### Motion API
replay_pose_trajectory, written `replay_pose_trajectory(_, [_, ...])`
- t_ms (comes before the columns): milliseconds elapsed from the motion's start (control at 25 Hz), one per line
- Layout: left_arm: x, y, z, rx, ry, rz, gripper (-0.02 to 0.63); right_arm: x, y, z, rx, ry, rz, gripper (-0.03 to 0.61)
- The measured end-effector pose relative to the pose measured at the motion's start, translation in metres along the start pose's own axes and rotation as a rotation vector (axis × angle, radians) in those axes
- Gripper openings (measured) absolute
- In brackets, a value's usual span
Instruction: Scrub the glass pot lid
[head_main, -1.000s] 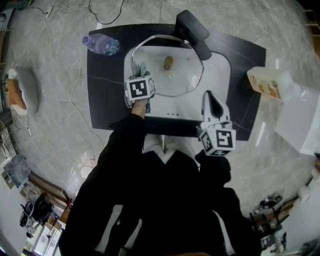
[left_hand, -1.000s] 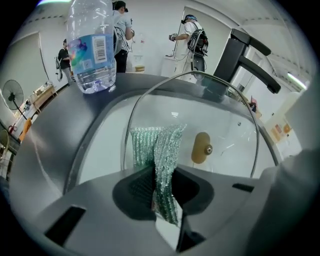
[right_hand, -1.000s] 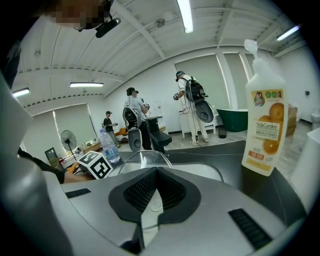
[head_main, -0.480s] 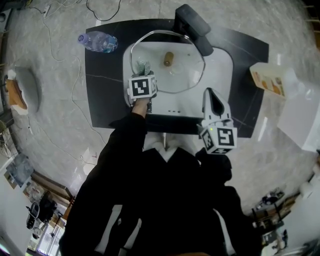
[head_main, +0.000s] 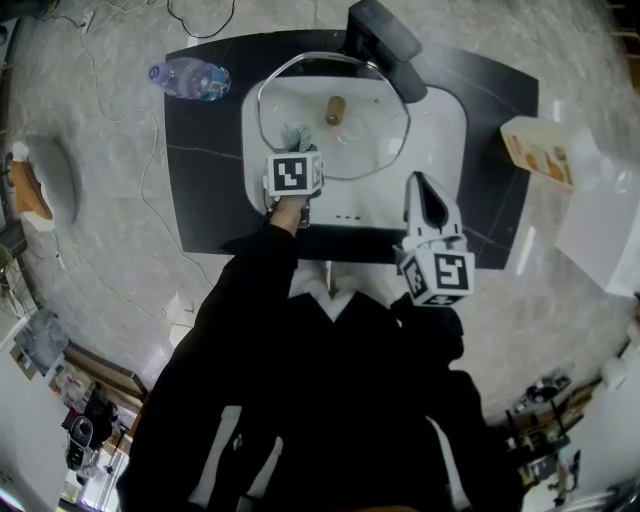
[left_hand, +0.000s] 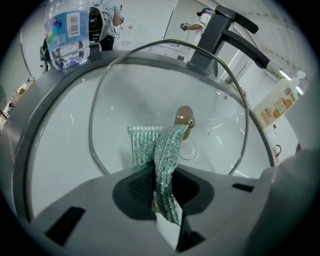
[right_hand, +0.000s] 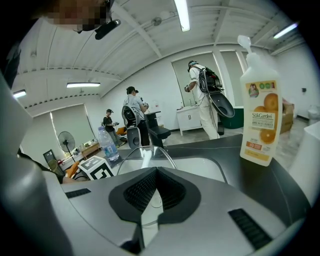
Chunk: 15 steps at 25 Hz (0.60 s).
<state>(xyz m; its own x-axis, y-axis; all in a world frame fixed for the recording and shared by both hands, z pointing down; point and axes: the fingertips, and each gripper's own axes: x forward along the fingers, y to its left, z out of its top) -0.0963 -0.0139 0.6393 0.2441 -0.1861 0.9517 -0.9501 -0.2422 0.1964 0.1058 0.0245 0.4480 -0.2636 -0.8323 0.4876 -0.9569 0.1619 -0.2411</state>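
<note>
Sink basin (head_main: 440, 120), left tongs (left_hand: 157, 172) clamping green scourer (left_hand: 161, 145)

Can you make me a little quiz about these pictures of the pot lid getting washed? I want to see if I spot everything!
1. True or false: the left gripper is pinching a green scrub cloth.
2. Where is the glass lid? A) in the white sink B) in a cupboard C) on a stove
3. Which fruit is pictured on the soap bottle?

Key: 1 true; 2 A; 3 oranges.
</note>
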Motion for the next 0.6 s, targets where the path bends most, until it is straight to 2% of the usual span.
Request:
replay_pose_trajectory(120, [0.003,-0.009,-0.008,0.012,0.033,-0.022,0.066,-0.001,-0.002,-0.003,0.005,0.003,-0.009,0.003])
replay_pose_trajectory(280, [0.005,-0.015,-0.011,0.017,0.038,-0.035,0.066,-0.003,0.0,-0.006,0.001,0.006,-0.009,0.003])
replay_pose_trajectory(480, [0.008,-0.034,-0.006,0.021,0.019,-0.099,0.066,-0.004,0.003,-0.008,0.003,0.004,-0.01,0.003])
replay_pose_trajectory(600, [0.01,-0.043,-0.012,-0.004,0.037,-0.131,0.066,-0.006,0.002,-0.009,0.004,0.003,-0.013,0.003])
